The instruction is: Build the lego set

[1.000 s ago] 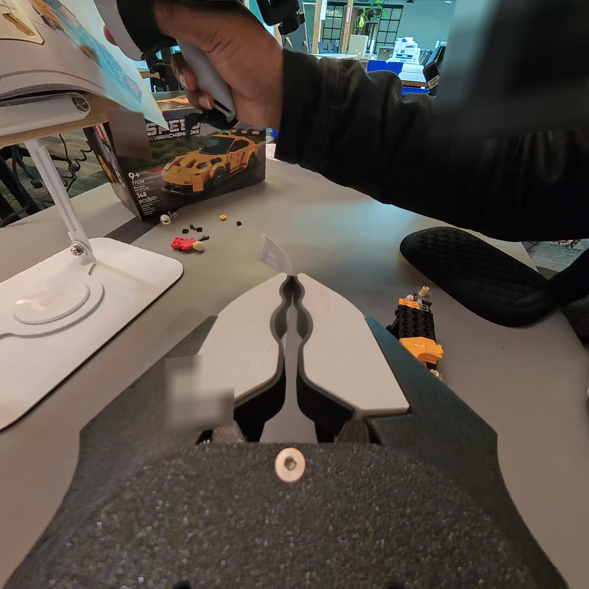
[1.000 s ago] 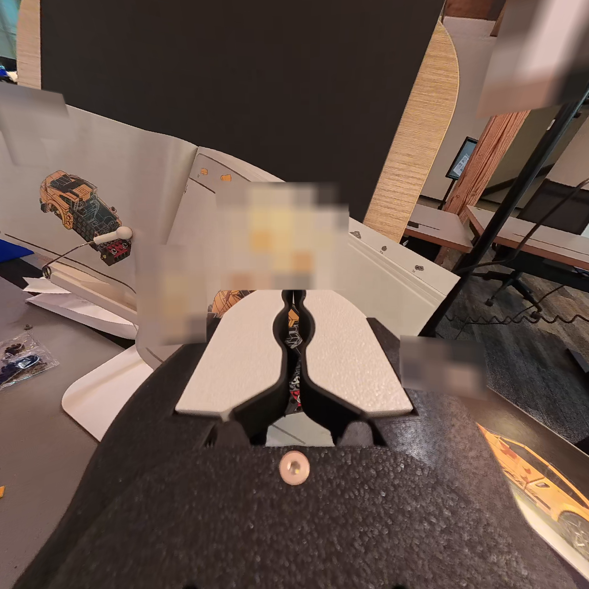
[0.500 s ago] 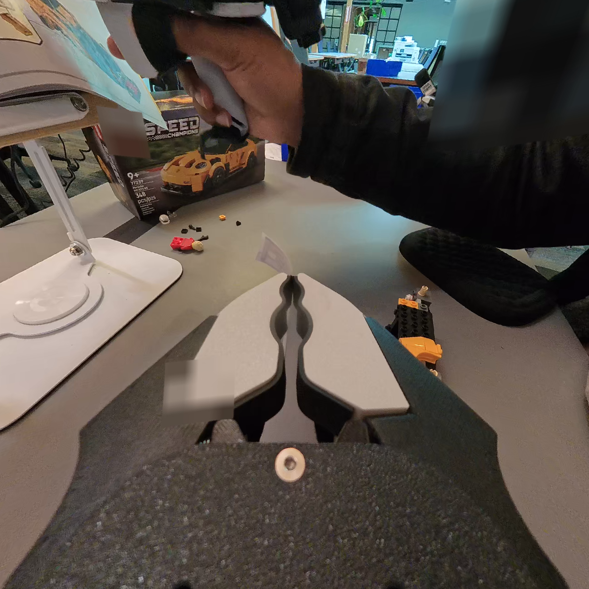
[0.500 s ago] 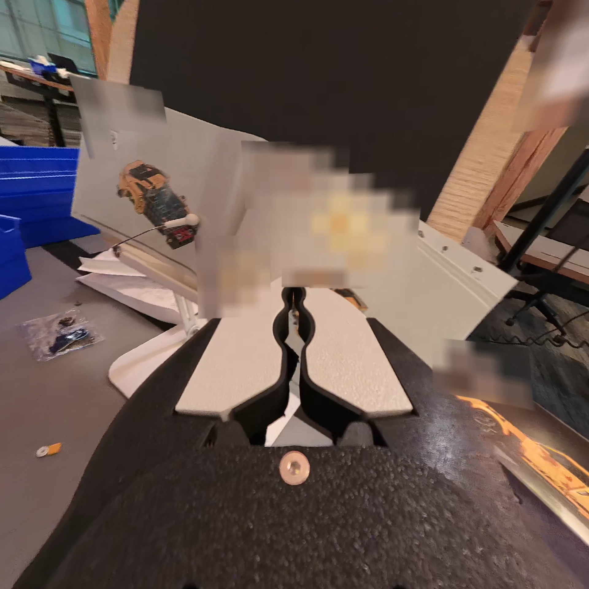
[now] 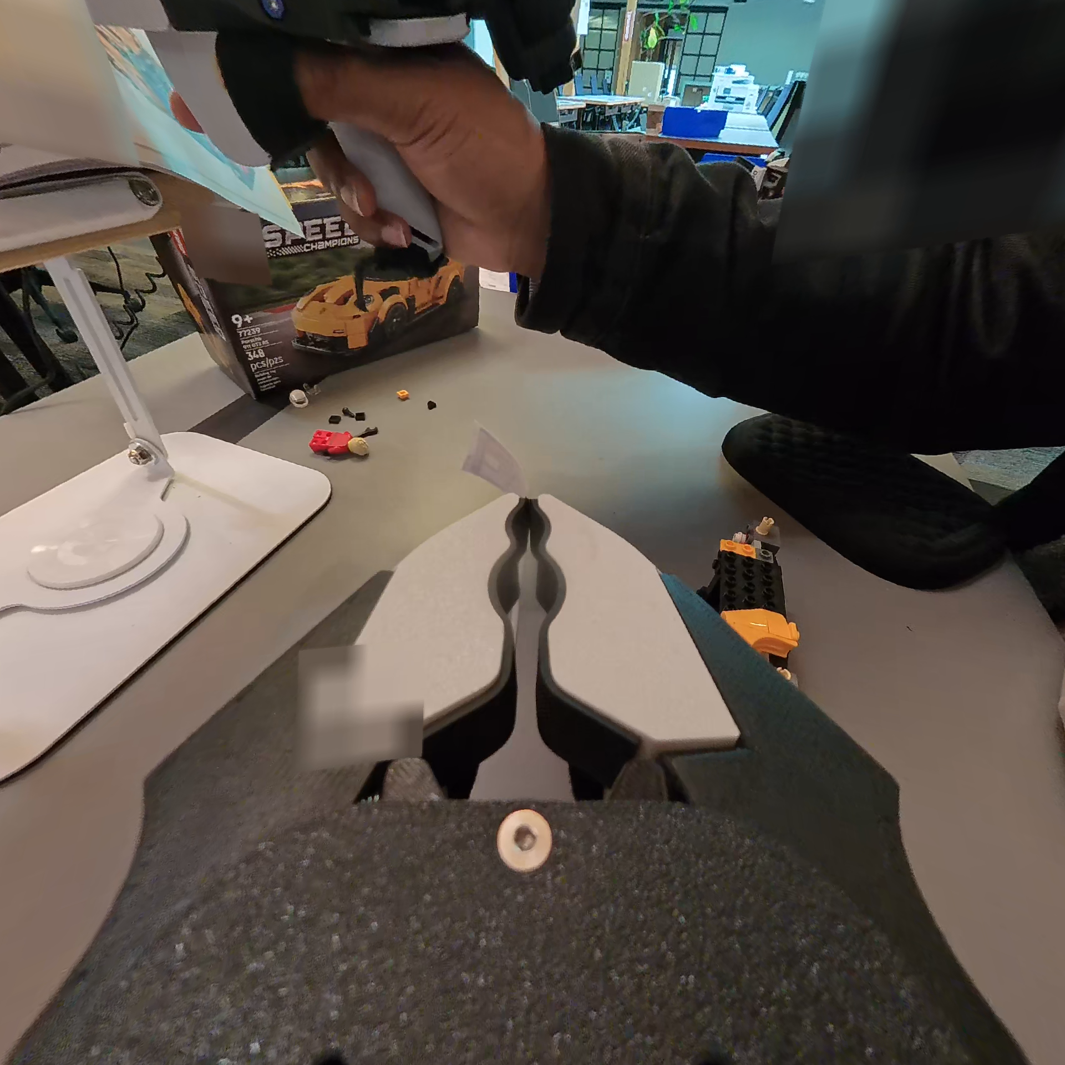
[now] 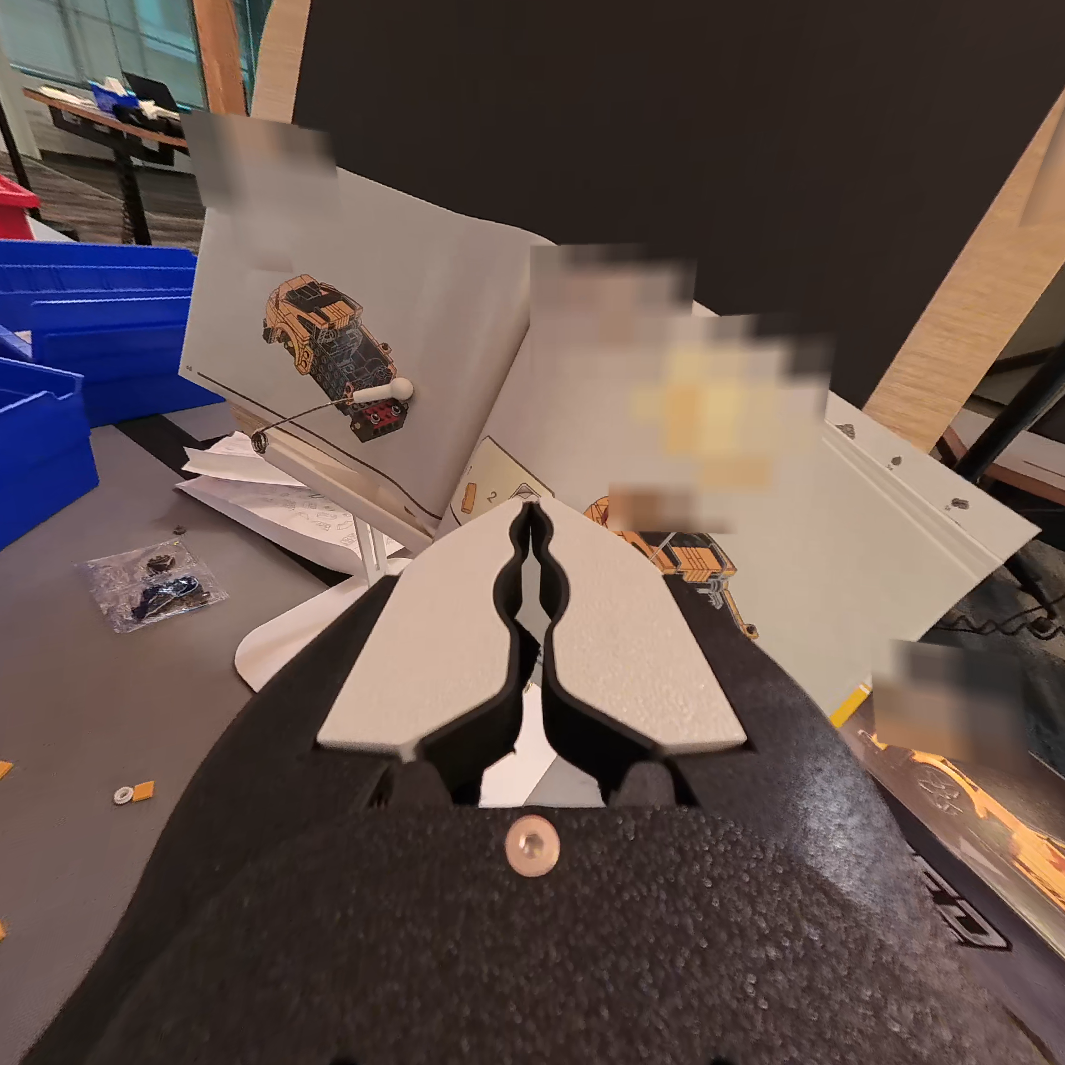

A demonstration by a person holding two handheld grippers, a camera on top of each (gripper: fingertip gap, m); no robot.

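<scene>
The left gripper (image 5: 527, 501) pinches a small paper slip (image 5: 490, 461) above the table (image 5: 576, 415); the right gripper's (image 6: 533, 506) fingers are closed near a booklet (image 6: 438, 323).

Toy box (image 5: 346, 299), blue bins (image 6: 86, 323), booklet stand (image 5: 115, 536)

An open-plan office: rows of desks (image 5: 599, 104) and a printer (image 5: 732, 86) behind the grey table (image 5: 576, 392), office chair bases (image 6: 1014, 611) on carpet, blue bins (image 6: 86, 299).

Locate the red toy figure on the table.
Left wrist view, left of centre: the red toy figure lies on the grey table, between the white stand base and scattered black pieces.
</scene>
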